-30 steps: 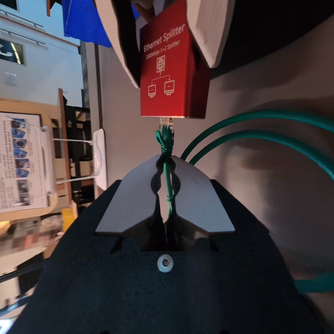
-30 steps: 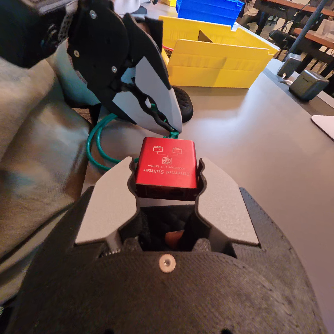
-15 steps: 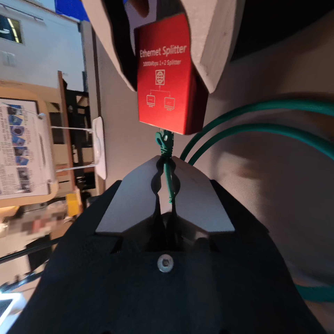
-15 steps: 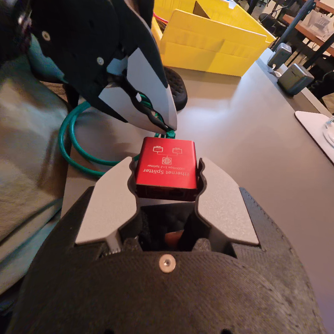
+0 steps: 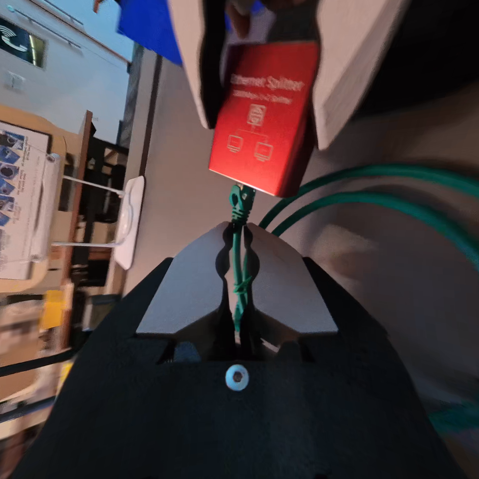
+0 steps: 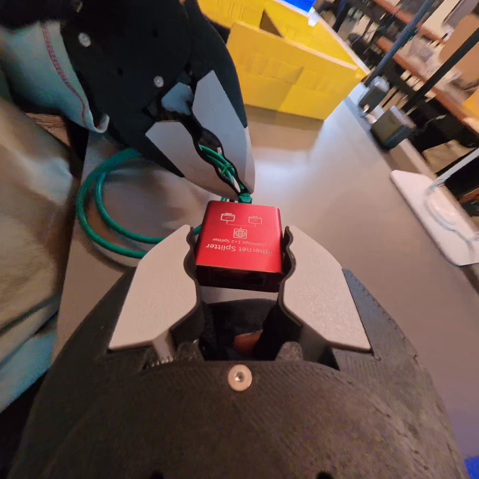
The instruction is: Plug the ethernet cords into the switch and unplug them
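My right gripper (image 6: 238, 233) is shut on a small red switch box (image 6: 239, 241) and holds it above the grey table (image 6: 337, 207). My left gripper (image 5: 237, 225) is shut on a green ethernet cord (image 5: 239, 259) just behind its plug (image 5: 242, 201). The plug sits in a port on the switch's (image 5: 261, 121) far side. In the right wrist view the left gripper (image 6: 243, 190) comes in from the upper left, and the plug (image 6: 245, 198) meets the switch's far edge. The rest of the cord (image 6: 103, 212) loops on the table at left.
A yellow bin (image 6: 290, 75) stands at the back of the table. Two grey boxes (image 6: 391, 129) sit at the far right edge. A white stand base (image 6: 427, 215) lies at right. A person's clothed body (image 6: 28, 233) fills the left side.
The plug's clear tip, visible outside the switch a second ago, has gone into the port. Both grippers have kept their grips, and the views have shifted slightly.
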